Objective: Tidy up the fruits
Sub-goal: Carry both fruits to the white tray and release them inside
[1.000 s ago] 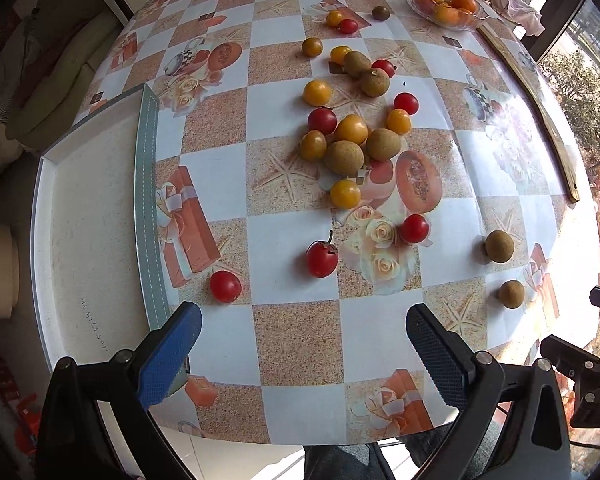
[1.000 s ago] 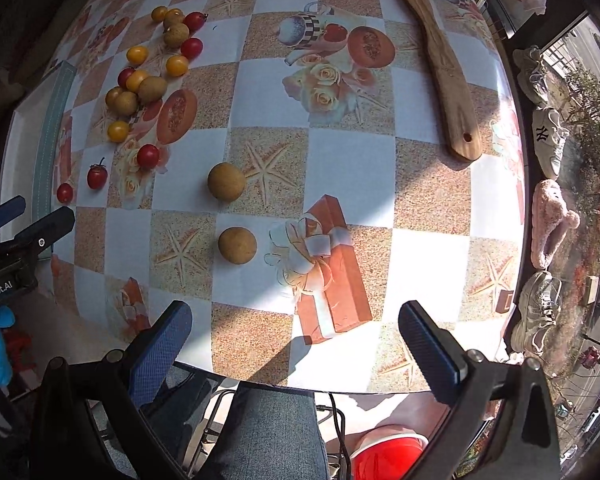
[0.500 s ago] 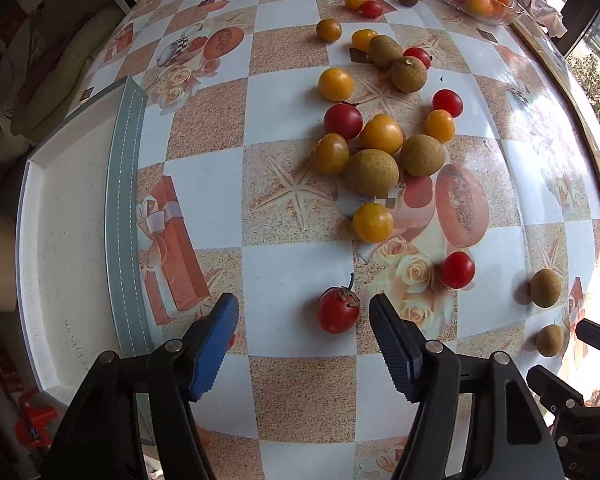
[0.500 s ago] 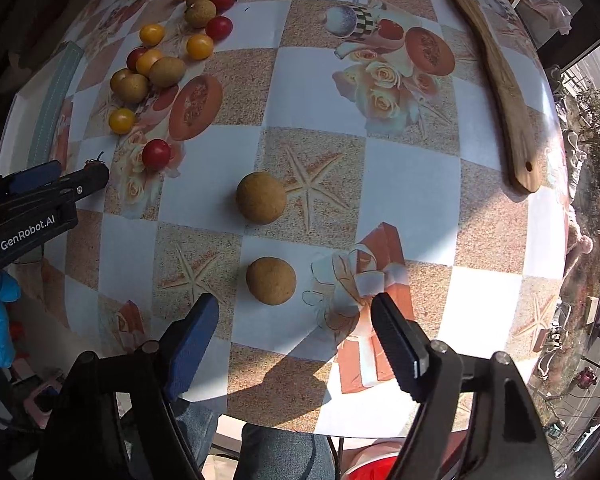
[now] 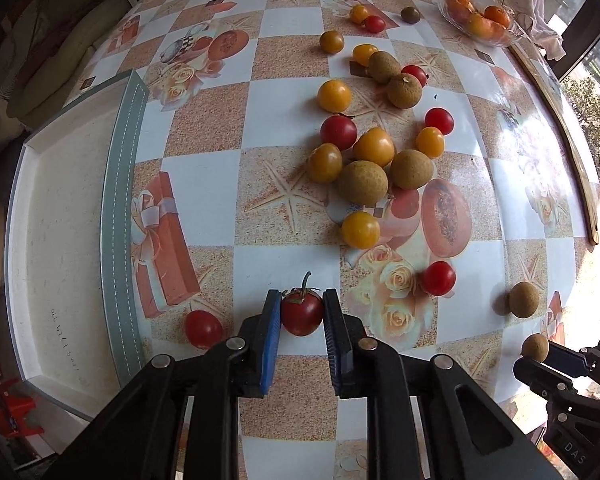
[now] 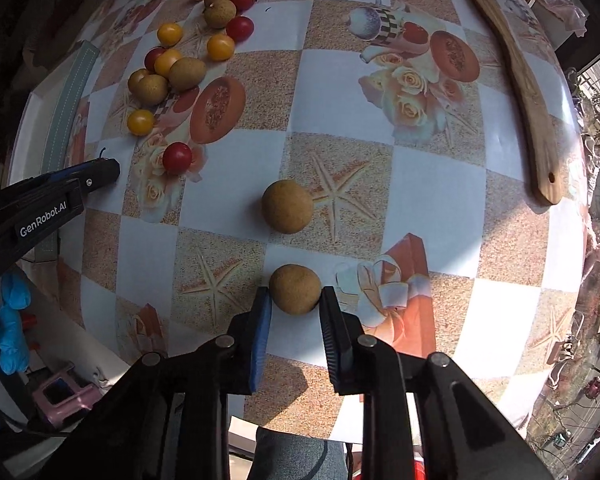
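My left gripper is shut on a red stemmed cherry tomato resting on the patterned tablecloth. Another red tomato lies just to its left, beside the white tray. A cluster of red and yellow tomatoes and brown longans lies further out. My right gripper has its jaws closed against a brown longan near the table's front edge. A second longan lies just beyond it. The left gripper also shows in the right wrist view.
A glass bowl of oranges stands at the far right. A long wooden board lies along the table's right side. The table edge runs just below both grippers. Shoes lie on the floor to the right.
Both grippers moved forward and down and closed: the left one onto the stemmed red tomato, the right one onto the nearer brown longan.
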The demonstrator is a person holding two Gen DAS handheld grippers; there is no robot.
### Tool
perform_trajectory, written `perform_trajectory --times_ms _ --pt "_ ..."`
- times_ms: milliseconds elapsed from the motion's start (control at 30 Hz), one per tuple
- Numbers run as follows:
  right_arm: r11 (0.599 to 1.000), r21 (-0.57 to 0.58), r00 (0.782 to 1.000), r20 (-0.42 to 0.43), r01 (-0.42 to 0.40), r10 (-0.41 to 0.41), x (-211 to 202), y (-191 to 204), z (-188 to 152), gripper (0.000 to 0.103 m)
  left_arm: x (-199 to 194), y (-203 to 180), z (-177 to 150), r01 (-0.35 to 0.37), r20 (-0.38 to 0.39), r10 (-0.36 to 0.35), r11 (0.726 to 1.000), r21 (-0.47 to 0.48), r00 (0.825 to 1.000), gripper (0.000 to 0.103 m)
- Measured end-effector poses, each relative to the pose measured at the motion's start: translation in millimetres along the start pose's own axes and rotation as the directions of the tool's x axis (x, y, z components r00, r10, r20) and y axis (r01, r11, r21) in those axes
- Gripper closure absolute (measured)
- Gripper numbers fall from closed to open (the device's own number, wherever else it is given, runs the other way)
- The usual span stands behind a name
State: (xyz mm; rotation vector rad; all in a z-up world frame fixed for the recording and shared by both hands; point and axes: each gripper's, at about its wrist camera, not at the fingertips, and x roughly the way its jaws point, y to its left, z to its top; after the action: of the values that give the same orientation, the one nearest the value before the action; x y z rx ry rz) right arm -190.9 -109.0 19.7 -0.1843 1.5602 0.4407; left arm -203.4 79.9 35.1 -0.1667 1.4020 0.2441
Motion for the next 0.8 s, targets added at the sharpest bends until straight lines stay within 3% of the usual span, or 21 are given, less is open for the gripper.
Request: perform_trajectory --times_ms 367,500,800 --pt "0.997 -0.044 0.996 0.061 -0.056 0.058 -40.6 16.7 9.4 0.076 -46.6 54.6 -22.1 0.027 0.069 -0.021 0.996 -0.079 0.997 0.081" --pt "0.994 -0.095 0.995 0.076 -0.055 0.062 -41.7 52.9 19.6 0.076 -56.0 93.2 -30.5 0.019 0.093 -0.009 0.994 -0.111 0.996 0.081" --pt "0.978 -0.185 0.991 0.080 -0.092 0.109 -31.3 165.1 56.2 0.076 -44.7 191.5 -51.5 -0.028 0.057 0.037 0.987 -0.161 0.998 0.081"
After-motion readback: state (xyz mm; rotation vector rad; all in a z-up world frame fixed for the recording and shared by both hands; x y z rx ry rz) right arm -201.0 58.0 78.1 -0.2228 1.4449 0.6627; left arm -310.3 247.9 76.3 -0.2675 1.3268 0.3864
